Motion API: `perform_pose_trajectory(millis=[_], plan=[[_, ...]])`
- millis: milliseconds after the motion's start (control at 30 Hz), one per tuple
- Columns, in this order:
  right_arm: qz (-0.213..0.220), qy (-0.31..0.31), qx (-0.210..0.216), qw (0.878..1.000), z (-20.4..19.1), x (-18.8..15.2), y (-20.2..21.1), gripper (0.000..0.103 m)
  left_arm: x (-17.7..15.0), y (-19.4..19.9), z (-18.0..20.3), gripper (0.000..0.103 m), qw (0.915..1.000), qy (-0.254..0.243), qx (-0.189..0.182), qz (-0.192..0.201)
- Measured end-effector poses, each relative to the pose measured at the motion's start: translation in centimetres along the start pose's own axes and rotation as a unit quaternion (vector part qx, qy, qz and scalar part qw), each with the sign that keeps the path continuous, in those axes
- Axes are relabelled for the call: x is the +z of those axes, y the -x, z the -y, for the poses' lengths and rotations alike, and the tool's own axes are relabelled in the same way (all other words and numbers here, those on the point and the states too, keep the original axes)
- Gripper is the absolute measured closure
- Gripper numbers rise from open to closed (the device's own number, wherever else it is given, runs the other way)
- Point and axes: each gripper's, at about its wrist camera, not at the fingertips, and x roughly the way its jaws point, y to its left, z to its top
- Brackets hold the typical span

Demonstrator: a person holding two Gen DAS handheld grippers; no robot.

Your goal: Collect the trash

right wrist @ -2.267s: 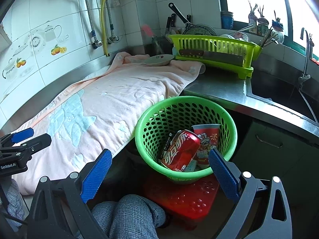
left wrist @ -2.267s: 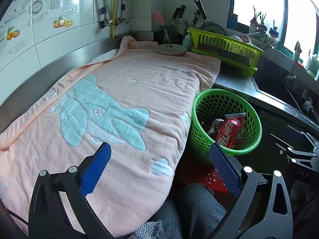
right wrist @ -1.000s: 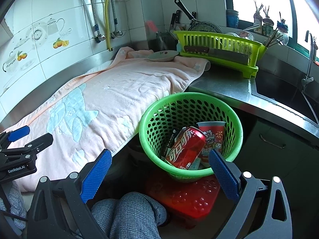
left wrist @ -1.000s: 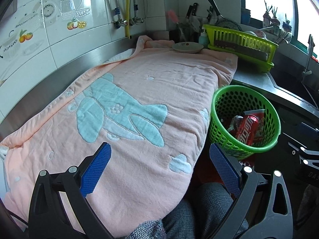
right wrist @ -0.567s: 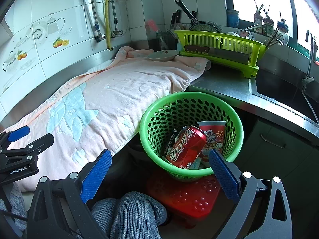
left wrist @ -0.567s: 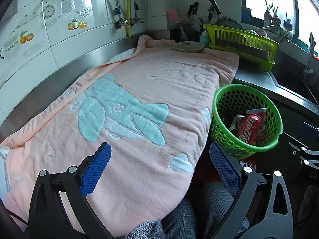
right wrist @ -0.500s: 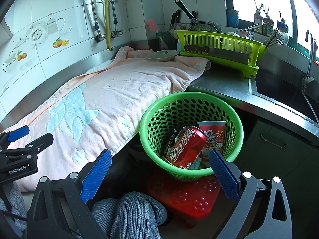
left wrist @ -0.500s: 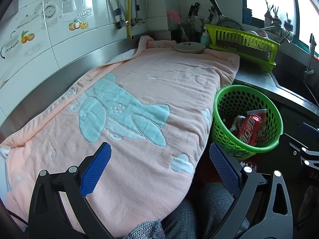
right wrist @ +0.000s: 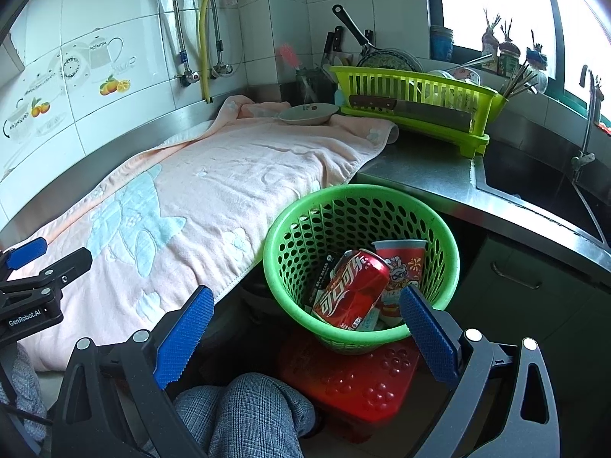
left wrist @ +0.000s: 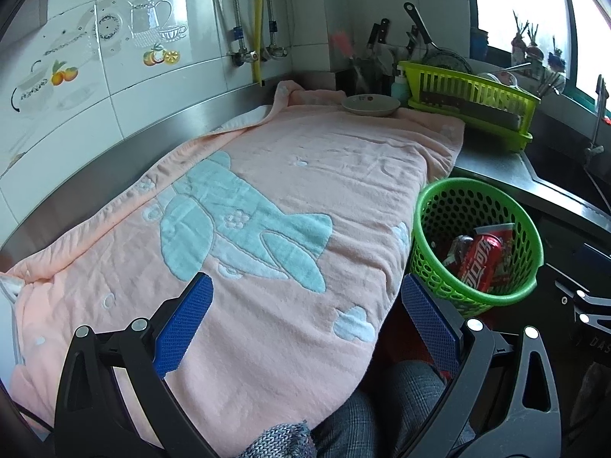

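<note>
Right wrist view: red can (right wrist: 353, 290) and cup (right wrist: 401, 267) lie inside the green basket (right wrist: 275, 252); both grippers' jaws gape empty. Beside the basket the towel (left wrist: 267, 198) looks bare, though small scraps might be missed

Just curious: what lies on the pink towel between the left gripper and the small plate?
Nothing; the left wrist view shows bare pink towel from left gripper to plate.
</note>
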Motion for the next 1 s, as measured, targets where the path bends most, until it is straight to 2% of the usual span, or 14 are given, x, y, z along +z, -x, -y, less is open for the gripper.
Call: perform_pose_trajectory(millis=[1000], plan=[[0.015,-0.002,-0.001,1.0,0.0,0.4,0.7,0.008,0.4,1.2,1.3,0.006,0.9994,-0.009,-0.009,0.031]])
